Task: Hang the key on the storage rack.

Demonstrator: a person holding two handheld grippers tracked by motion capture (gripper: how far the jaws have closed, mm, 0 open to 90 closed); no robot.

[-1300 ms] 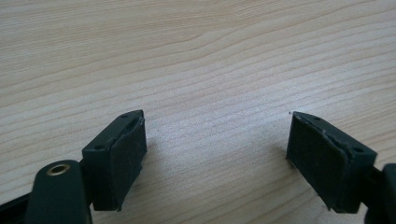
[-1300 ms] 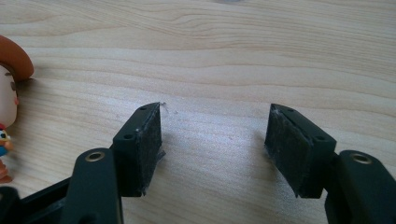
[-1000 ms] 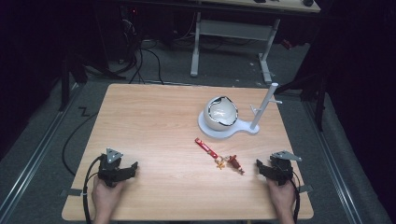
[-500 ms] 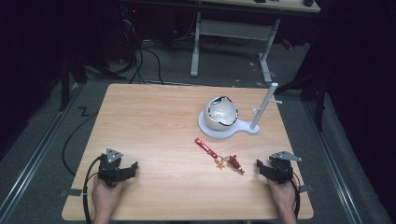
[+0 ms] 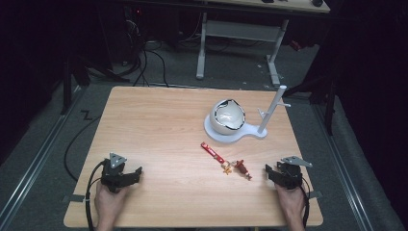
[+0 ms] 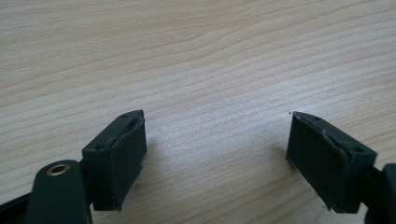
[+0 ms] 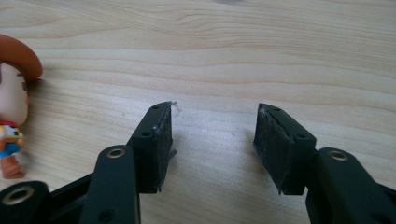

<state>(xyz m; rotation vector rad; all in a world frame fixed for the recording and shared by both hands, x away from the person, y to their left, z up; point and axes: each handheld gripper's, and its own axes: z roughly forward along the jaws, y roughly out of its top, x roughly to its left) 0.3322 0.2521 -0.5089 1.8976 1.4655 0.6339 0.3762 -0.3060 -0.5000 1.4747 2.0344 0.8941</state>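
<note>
A small cowboy figure keychain (image 5: pixel 238 168) with a red strap (image 5: pixel 212 152) lies on the wooden table (image 5: pixel 163 125), right of centre. In the right gripper view the figure (image 7: pixel 11 107) is at the left edge, brown hat up. My right gripper (image 5: pixel 271 173) rests on the table just right of the figure, held by a hand, open with bare wood between its jaws (image 7: pixel 212 140). My left gripper (image 5: pixel 135 174) rests near the front left, also open over bare wood (image 6: pixel 217 149).
A white stand (image 5: pixel 230 134) at the back right carries a white ball-shaped helmet (image 5: pixel 227 117) and an upright white post (image 5: pixel 271 109). Dark floor, cables and another table's legs lie beyond the far edge.
</note>
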